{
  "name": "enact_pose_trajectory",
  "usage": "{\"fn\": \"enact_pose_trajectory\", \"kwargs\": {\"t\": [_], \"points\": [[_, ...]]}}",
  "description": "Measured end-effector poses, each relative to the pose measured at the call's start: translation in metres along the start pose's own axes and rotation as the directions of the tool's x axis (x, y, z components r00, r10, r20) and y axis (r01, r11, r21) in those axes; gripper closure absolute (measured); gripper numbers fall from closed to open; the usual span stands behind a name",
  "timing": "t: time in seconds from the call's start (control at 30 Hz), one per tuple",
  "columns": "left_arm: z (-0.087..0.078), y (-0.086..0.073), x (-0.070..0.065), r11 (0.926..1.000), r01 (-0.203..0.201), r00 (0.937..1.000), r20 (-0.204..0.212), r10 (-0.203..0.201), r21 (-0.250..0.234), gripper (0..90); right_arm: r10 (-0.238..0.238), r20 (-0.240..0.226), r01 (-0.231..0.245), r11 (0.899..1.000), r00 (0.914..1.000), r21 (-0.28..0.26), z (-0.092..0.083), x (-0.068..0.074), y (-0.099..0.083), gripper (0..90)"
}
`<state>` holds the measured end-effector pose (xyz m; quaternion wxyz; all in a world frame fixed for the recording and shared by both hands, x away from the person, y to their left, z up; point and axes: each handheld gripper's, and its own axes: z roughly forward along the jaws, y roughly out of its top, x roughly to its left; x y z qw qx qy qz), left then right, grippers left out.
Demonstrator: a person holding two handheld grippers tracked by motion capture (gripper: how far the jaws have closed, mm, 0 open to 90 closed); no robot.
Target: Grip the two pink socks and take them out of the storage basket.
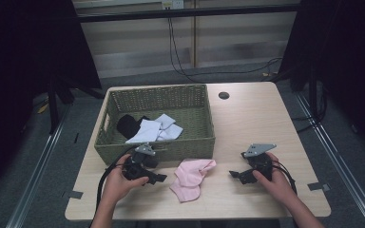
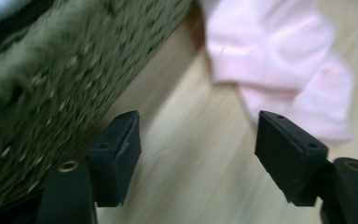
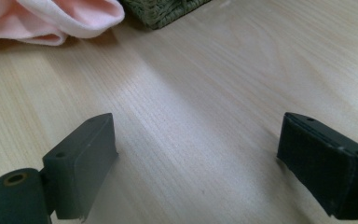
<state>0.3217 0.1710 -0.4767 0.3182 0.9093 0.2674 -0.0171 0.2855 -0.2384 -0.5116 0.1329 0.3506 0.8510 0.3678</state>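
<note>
Left claw (image 1: 160, 178) gapes wide and empty beside the pink sock (image 1: 191, 178) lying mid-tabletop (image 1: 252, 118), near the basket (image 1: 195, 142); right claw (image 1: 233, 175) wide too. A shallow pinch could snag one layer.

The left gripper (image 1: 159, 178) and right gripper (image 1: 234, 175) are showing black bodies, each topped by a grey three-cornered plate and trailing a looping black cable. Blocky black pads (image 2: 291, 156) are carrying small screw holes, with brass-ringed holes behind. The forearms are showing no sleeves.
</note>
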Motion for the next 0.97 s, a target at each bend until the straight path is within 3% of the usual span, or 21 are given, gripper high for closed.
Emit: {"fn": "enact_pose_trajectory", "kwargs": {"t": [0.17,0.23,0.37,0.43,0.57,0.97], "points": [[0.005,-0.009,0.001,0.9994,-0.033,0.9984,-0.045,0.033,0.014,28.2,0.000,0.000,0.000,1.000,1.0000,0.000,0.000,0.000,0.000,10.6],[0.007,-0.013,0.000,0.9978,-0.064,0.9963,-0.059,0.063,-0.016,26.9,0.000,0.000,0.000,1.000,1.0000,0.000,0.000,0.000,0.000,10.6],[0.012,-0.020,-0.004,0.9884,-0.137,0.9852,-0.113,0.129,-0.066,23.3,0.000,-0.001,0.000,1.000,1.0000,-0.002,0.000,0.000,0.000,10.6],[0.015,-0.025,-0.004,0.9847,-0.134,0.9857,-0.117,0.121,-0.112,18.7,0.000,-0.001,0.000,1.000,1.0000,-0.002,0.000,0.000,0.000,10.6],[0.015,-0.034,-0.003,0.9734,-0.139,0.9851,-0.126,0.118,-0.182,17.9,0.000,0.000,0.000,1.000,1.0000,0.000,0.000,0.000,0.000,10.6],[0.016,-0.035,-0.003,0.9725,-0.138,0.9851,-0.128,0.115,-0.188,17.6,0.001,0.001,-0.001,1.000,1.0000,0.001,0.000,0.000,0.000,10.6]]}}
